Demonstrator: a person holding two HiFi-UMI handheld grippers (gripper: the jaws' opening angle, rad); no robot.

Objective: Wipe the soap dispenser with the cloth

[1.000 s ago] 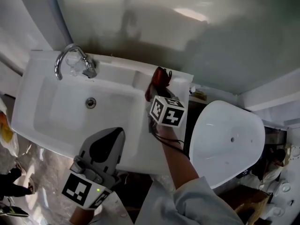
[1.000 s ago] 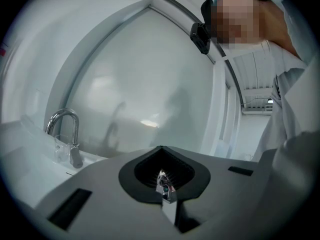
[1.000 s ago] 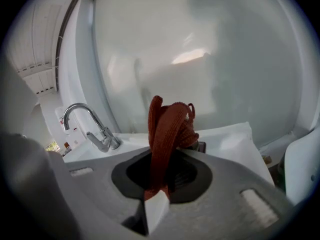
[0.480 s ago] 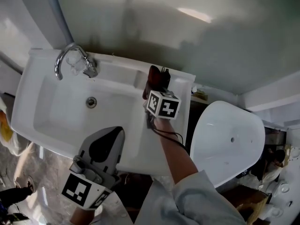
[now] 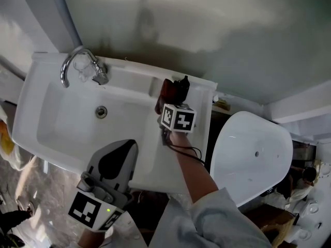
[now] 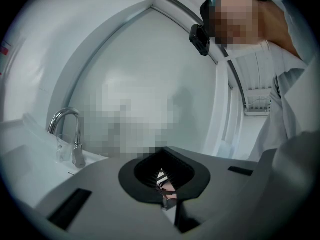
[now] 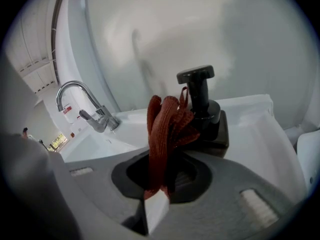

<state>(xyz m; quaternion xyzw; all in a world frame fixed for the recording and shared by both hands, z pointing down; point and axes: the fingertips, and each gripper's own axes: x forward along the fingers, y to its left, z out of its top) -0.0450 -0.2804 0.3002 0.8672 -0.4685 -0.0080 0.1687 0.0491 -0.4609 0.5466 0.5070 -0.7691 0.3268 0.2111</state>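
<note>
While I watch through the right gripper view, the right gripper has its fingers pinching a red cloth. The cloth stands up in a bunch and seems to touch the near left side of the black soap dispenser. That dispenser sits on the far right ledge of the white sink, well apart from the tap at the far left. Near me, the left gripper hangs over the sink's near edge, fingers pressed together on nothing.
</note>
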